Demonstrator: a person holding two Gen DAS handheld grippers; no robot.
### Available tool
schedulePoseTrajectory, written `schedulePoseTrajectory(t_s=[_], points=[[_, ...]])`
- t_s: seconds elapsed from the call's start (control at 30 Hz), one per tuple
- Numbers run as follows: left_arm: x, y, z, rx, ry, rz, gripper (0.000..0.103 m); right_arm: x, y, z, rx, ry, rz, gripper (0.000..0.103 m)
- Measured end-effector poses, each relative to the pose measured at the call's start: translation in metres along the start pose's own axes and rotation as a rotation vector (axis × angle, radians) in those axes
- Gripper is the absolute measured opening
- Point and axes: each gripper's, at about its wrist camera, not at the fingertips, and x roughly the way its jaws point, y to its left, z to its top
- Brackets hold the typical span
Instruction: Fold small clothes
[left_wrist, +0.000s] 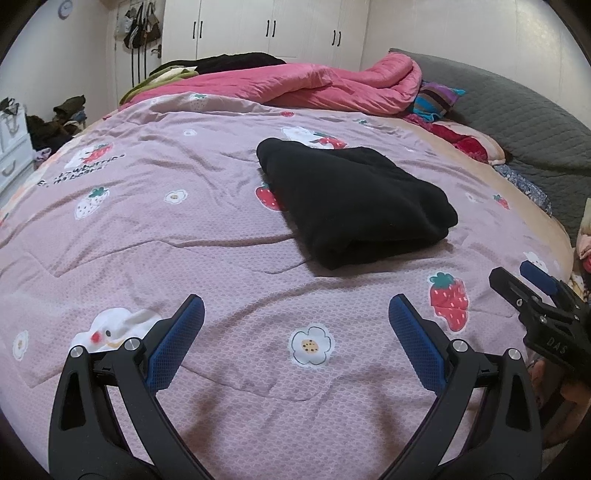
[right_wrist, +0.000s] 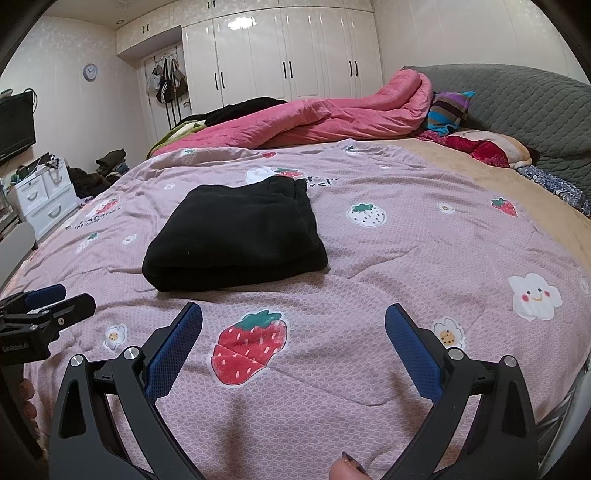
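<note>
On the bed, near the middle of the pink printed quilt (left_wrist: 155, 236), lies a black garment (left_wrist: 354, 206), folded into a thick, roughly rectangular bundle with its layered edges showing along the near side. It rests flat on the quilt, partly covering a strawberry print at its left edge in the left wrist view.

Both pairs of tongs hover above the quilt on the near side of the garment, touching neither it nor the bedding. The left tongs (left_wrist: 295, 314) stand with their blue-padded fingers spread wide and nothing between them; the garment lies ahead of them and a little to the right. The right tongs (right_wrist: 293, 314) are likewise spread wide and empty, above a large strawberry print (right_wrist: 249, 349), with the garment ahead and to the left. Each pair shows at the edge of the other's view, so the garment sits ahead of the gap between the two.

Beyond the garment, a rumpled pink duvet (right_wrist: 332, 118) is heaped across the far part of the bed, with dark clothing piled at its left end. A striped pillow (right_wrist: 448, 109) leans against the grey quilted headboard (right_wrist: 517, 99) on the right. White wardrobe doors (right_wrist: 288, 51) line the back wall, bags hang beside them, and a white drawer unit (right_wrist: 44, 203) stands at the left.
</note>
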Motion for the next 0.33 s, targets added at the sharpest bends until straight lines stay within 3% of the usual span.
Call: schedulePoseTrajectory(t_s=[0.1, 0.17, 0.23, 0.33], points=[[-0.004, 0.016, 0.005, -0.057, 0.001, 0.002, 0.094, -0.025, -0.033, 0.015, 0.104, -0.053, -0.042, 0.099], [-0.007, 0.046, 0.012, -0.139, 0.030, -0.011, 0.094, -0.052, -0.071, 0.024, 0.198, -0.102, -0.132, 0.099], [-0.015, 0.090, 0.024, -0.206, 0.044, 0.035, 0.094, -0.089, -0.132, 0.025, 0.314, -0.145, -0.302, 0.099], [-0.037, 0.177, 0.039, -0.287, 0.002, 0.244, 0.094, -0.127, -0.224, 0.002, 0.393, -0.129, -0.627, 0.099]])
